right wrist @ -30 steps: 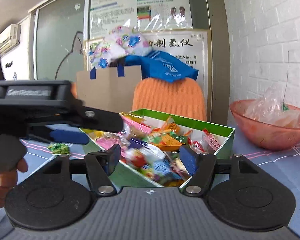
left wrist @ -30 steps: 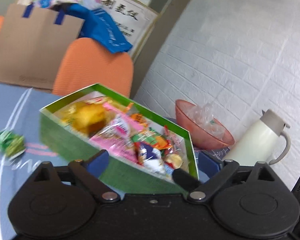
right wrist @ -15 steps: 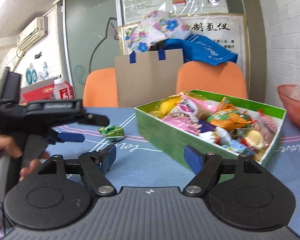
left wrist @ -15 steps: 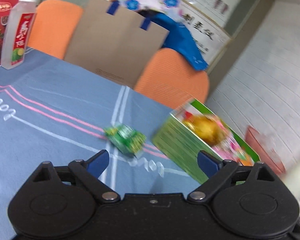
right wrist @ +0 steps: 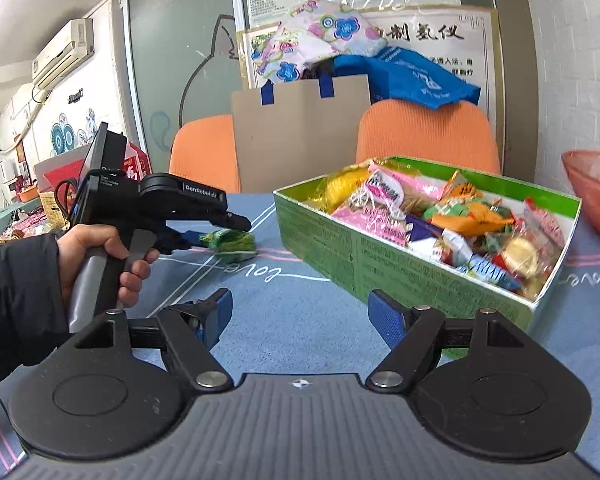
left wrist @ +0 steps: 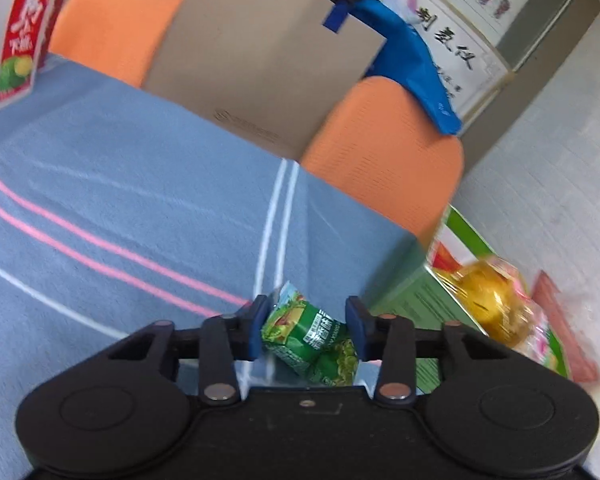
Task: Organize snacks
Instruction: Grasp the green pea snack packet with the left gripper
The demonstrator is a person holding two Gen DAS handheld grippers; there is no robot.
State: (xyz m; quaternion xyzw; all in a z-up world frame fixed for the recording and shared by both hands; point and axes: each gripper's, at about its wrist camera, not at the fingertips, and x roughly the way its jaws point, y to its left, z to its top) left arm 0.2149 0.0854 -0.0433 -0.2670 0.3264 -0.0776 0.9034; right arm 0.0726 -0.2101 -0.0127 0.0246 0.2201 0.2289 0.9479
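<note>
A small green snack packet (left wrist: 314,340) lies on the blue tablecloth between the blue pads of my left gripper (left wrist: 307,330), which has closed in on it. In the right wrist view the left gripper (right wrist: 204,236) holds the same packet (right wrist: 230,242) at table level. The green box (right wrist: 380,256) full of mixed wrapped snacks stands to the right of it; its corner shows in the left wrist view (left wrist: 416,300). My right gripper (right wrist: 300,316) is open and empty, hovering over the cloth in front of the box.
Two orange chairs (right wrist: 428,136) and a cardboard bag (right wrist: 300,132) stand behind the table. A drink bottle (left wrist: 16,36) stands at the far left. A pink bowl (right wrist: 596,192) stands right of the box.
My left gripper swung left from the box, came down over the green packet and narrowed its jaws around it. The right gripper drew back slightly and stayed open.
</note>
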